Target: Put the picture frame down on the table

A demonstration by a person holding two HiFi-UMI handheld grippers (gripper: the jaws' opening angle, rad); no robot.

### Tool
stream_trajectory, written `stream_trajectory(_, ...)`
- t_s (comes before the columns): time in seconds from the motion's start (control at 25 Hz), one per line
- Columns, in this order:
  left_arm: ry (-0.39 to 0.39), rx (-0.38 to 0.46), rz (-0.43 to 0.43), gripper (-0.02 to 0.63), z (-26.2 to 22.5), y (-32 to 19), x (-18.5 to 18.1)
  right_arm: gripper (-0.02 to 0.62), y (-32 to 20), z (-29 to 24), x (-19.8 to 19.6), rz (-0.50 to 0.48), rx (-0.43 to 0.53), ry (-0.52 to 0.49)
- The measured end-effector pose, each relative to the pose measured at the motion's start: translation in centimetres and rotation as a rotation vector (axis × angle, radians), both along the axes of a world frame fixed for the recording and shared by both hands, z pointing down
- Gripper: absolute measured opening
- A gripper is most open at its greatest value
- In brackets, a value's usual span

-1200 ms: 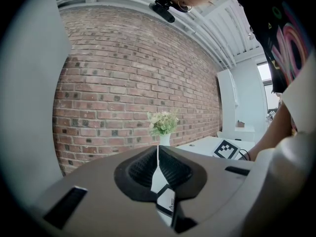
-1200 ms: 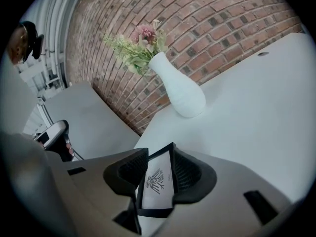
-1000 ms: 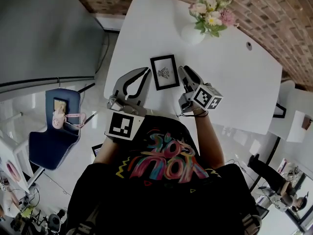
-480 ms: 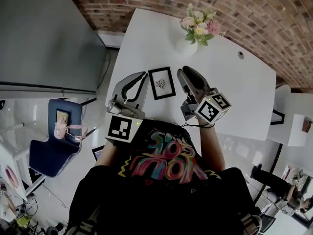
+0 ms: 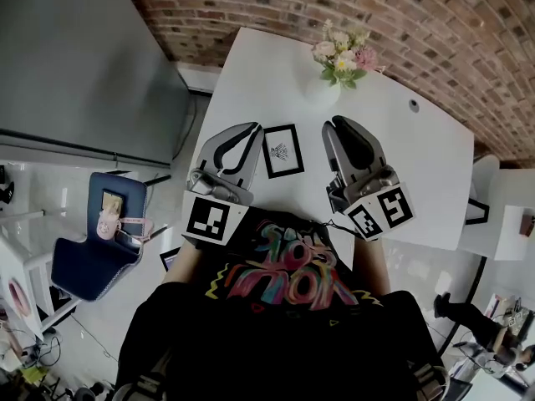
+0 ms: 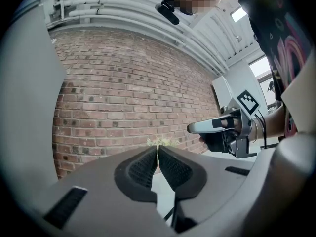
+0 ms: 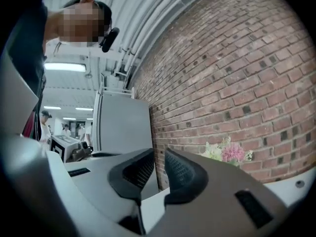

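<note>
A small black picture frame [image 5: 282, 150] with a white mat lies flat on the white table [image 5: 418, 165], near its front edge. Left of the frame hangs my left gripper [image 5: 252, 130], its jaws shut on nothing, pads almost touching [image 6: 158, 149]. My right gripper [image 5: 341, 125] is to the frame's right, a clear gap away from it. Its jaws stand a narrow way open with nothing between them [image 7: 159, 154]. The left gripper view shows the right gripper [image 6: 217, 127] from the side. The frame does not show in either gripper view.
A white vase of flowers [image 5: 338, 57] stands at the table's far edge, behind the frame. A brick wall [image 5: 468, 40] runs behind the table. A blue chair [image 5: 92, 241] is on the floor at the left, beside a grey cabinet [image 5: 75, 57].
My right gripper has drawn back to the right, away from the frame's edge. The frame stays flat on the table and my left gripper has hardly moved.
</note>
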State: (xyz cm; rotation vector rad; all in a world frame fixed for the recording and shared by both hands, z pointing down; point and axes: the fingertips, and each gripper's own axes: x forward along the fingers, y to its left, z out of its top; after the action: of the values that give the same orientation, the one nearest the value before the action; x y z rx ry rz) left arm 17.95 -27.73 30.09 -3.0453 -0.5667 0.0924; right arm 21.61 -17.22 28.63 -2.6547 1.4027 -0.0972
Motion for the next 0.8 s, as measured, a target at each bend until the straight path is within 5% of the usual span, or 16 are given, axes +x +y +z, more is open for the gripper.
stream_trajectory(0.2, 0.007, 0.015, 0.015, 0.029, -0.2, 0.2, 0.4, 0.044, 0.0, -0.5, -0.9, 0.012, -0.077, 0.082)
stream_trajectory(0.8, -0.013, 0.005, 0.03, 0.029, 0.4, 0.3, 2.0, 0.021, -0.2, 0.1, 0.1, 0.023, -0.077, 0.089)
